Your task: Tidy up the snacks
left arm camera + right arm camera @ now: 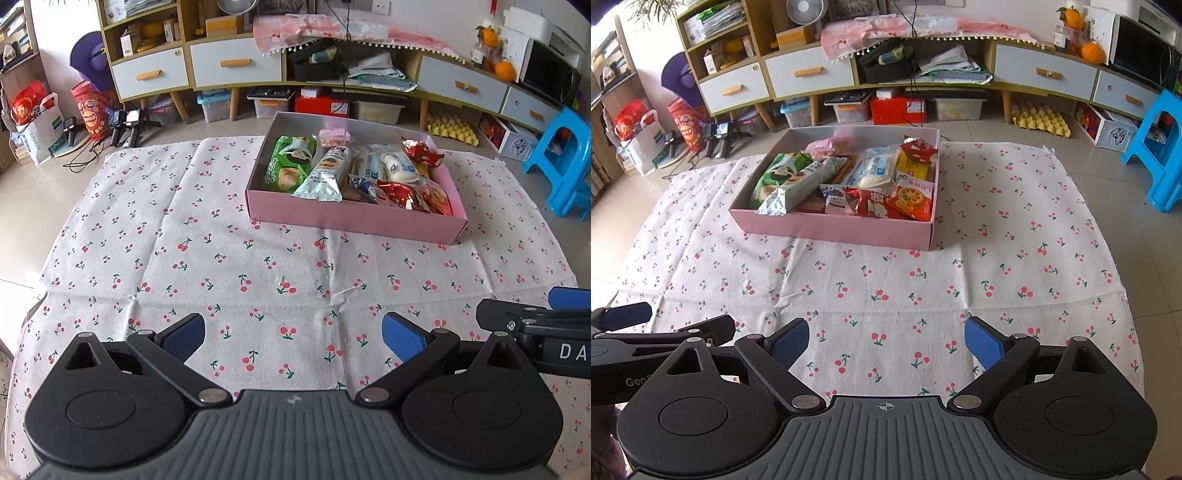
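A shallow pink cardboard box (352, 218) sits on a white cloth with little red cherries (221, 258), which lies on the tiled floor. The box is full of snacks. A green bag of chips (290, 162) lies at its left side, and a long pale blue-white packet (327, 171) rests just beside the bag. A shiny red wrapped snack (421, 151) sits at the far right. A red packet with round cookies on it (912, 199) lies in the near right corner.

The left gripper (293, 334) hangs low over the cloth, well apart from the box. Its blue pads (400, 338) stand wide apart and hold nothing. The right gripper (886, 341) hangs next to it, jaws also wide apart, with nothing between them.

Behind the cloth stands a long wooden cabinet with white drawers (236, 66). A blue plastic stool (565, 158) stands at the right.
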Available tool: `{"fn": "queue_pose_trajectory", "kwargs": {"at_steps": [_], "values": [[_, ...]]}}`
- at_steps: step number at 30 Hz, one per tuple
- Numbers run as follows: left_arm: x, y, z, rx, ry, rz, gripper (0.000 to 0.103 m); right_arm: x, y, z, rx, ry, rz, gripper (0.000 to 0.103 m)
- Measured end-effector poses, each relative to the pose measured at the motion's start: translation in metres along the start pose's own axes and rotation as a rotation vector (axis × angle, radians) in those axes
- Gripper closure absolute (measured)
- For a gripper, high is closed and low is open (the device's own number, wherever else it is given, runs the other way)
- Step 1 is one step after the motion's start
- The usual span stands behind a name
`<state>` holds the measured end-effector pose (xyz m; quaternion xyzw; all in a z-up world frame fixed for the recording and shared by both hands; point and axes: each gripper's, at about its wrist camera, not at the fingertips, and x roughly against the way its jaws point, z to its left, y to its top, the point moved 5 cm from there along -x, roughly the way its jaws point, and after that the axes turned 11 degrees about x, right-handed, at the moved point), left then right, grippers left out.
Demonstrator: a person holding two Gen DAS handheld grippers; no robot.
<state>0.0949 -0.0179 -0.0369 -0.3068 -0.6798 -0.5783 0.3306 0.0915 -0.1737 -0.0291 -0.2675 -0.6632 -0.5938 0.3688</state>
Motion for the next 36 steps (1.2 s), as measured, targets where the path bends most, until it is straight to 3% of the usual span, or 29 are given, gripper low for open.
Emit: {"fn": "queue_pose_trajectory", "kwargs": {"at_steps": [31, 36], "values": [[-0.0017, -0.0003, 0.0033, 0.004, -0.011, 0.013, 0.001, -0.0018, -0.0018, -0.0007, -0.001, -0.001, 0.006, 0.010], [-0.0097, -0.0023, 0.0047, 0.022, -0.031, 0.052, 0.001, -0.0040, -0.0036, -0.0015, -0.003, -0.005, 0.007, 0.010]]}}
